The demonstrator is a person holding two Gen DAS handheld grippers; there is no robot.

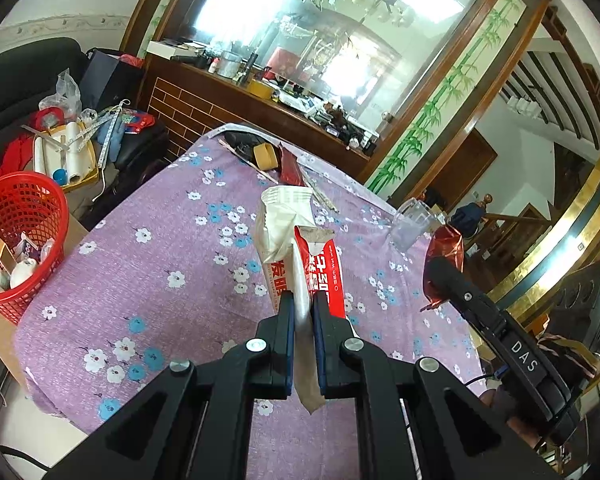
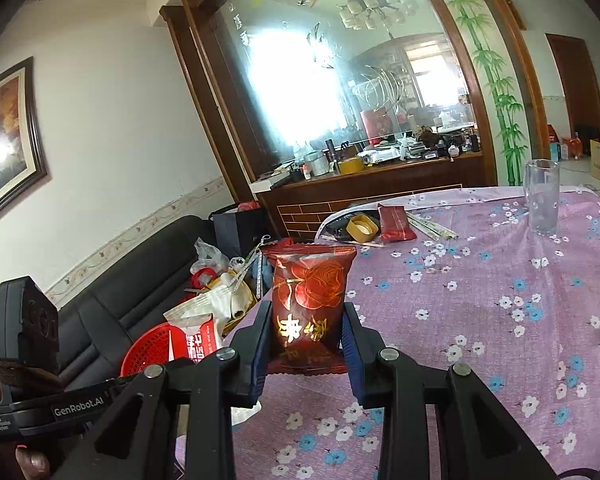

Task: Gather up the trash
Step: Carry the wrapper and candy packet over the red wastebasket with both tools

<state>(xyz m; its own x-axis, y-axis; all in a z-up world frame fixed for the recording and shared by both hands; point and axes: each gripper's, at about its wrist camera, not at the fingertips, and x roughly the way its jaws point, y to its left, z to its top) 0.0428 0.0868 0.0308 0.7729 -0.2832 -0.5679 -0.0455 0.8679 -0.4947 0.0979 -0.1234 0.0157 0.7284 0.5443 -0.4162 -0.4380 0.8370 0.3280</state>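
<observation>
Red mesh basket (image 1: 18,236) waits far to the left of the left gripper (image 1: 302,304), so carry across and release only above its rim; those jaws pinch a red-and-white wrapper (image 1: 296,248) flat. From the right wrist, the right gripper (image 2: 306,320), half spread, clamps a dark red rose-printed packet (image 2: 308,300) upright.

Both grippers, left (image 1: 302,300) and right (image 2: 306,312), fingers clamped, raised.

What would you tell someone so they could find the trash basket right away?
Start at the purple flowered tablecloth covering the table. Just off its edge on the sofa side, beside the cluttered black sofa, stands the red mesh basket with wrappers inside. It is the only open plastic lattice container there.
</observation>
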